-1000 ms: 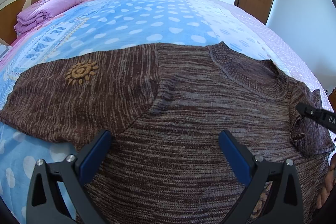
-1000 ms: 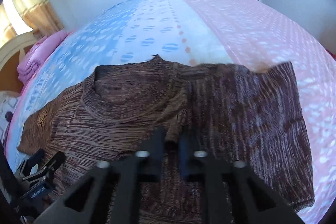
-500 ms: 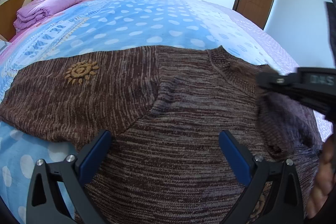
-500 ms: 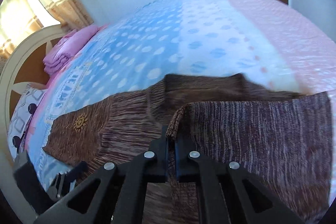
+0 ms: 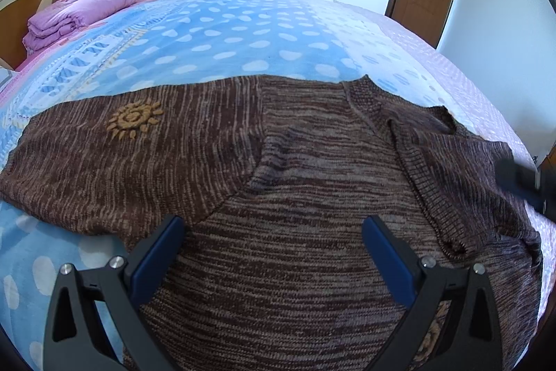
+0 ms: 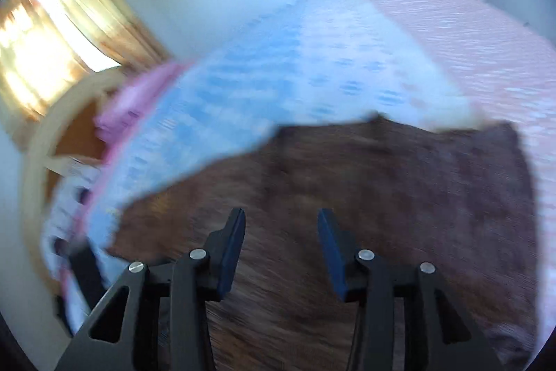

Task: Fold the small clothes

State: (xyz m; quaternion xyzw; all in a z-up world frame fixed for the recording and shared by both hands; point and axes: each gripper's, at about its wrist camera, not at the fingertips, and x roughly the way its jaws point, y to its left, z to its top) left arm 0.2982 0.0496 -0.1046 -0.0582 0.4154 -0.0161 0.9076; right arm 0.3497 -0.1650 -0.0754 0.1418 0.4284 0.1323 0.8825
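Both tongs, left [image 5: 272, 242] and right [image 6: 281, 235], gape empty over the sweater [image 5: 278, 197]; its folded sleeve [image 5: 458, 169] could slip open if snagged.

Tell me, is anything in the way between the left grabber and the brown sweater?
Nothing visible is. The left gripper hangs open right above the brown sweater, with only bare knit between its fingers. The pink folded blanket lies far off.

Brown knit sweater [image 5: 312, 197], flat on bed, sleeve folded in
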